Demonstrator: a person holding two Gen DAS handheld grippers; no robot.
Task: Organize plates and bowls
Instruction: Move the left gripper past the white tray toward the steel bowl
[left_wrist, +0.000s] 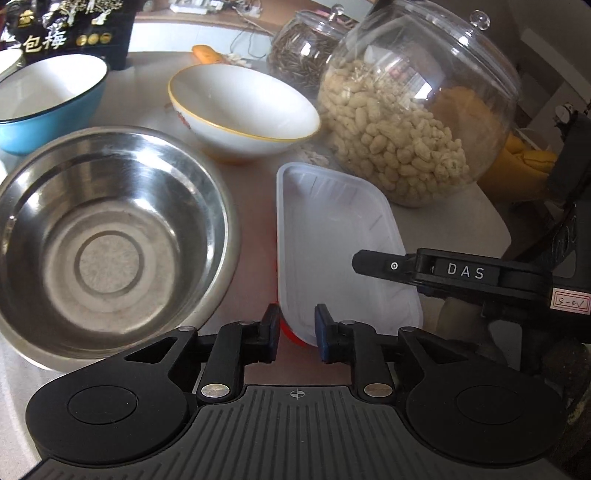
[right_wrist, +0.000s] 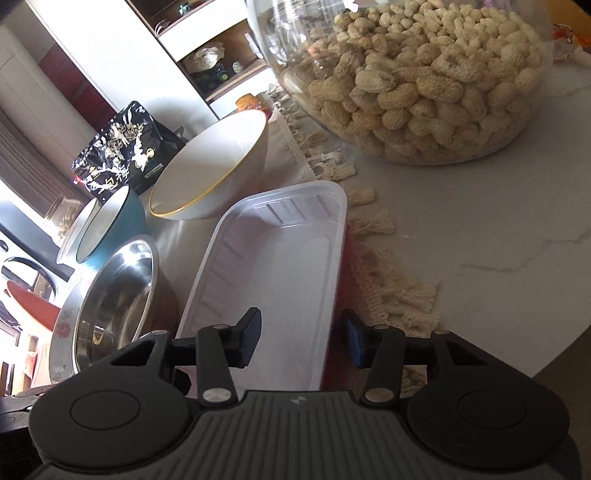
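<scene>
A white plastic tray (left_wrist: 332, 229) (right_wrist: 273, 258) lies on something red (right_wrist: 343, 280). My left gripper (left_wrist: 297, 332) is open, with the tray's near corner in the narrow gap between its fingers. My right gripper (right_wrist: 303, 341) is open too and straddles the tray's right rim, one finger over the inside and one outside. In the left wrist view one of the right gripper's fingers (left_wrist: 373, 263) reaches over that rim. Left of the tray stand a steel bowl (left_wrist: 107, 240) (right_wrist: 114, 306), a gold-rimmed white bowl (left_wrist: 243, 110) (right_wrist: 210, 173) and a blue bowl (left_wrist: 48, 107) (right_wrist: 107, 229).
A big glass jar of peanuts (left_wrist: 406, 122) (right_wrist: 424, 92) stands close behind the tray, a jar of dark seeds (left_wrist: 303, 51) beyond it. A black snack bag (left_wrist: 74, 26) (right_wrist: 118, 155) is at the back. A tasselled runner (right_wrist: 388, 288) lies beside the tray, near the table's edge (right_wrist: 517, 369).
</scene>
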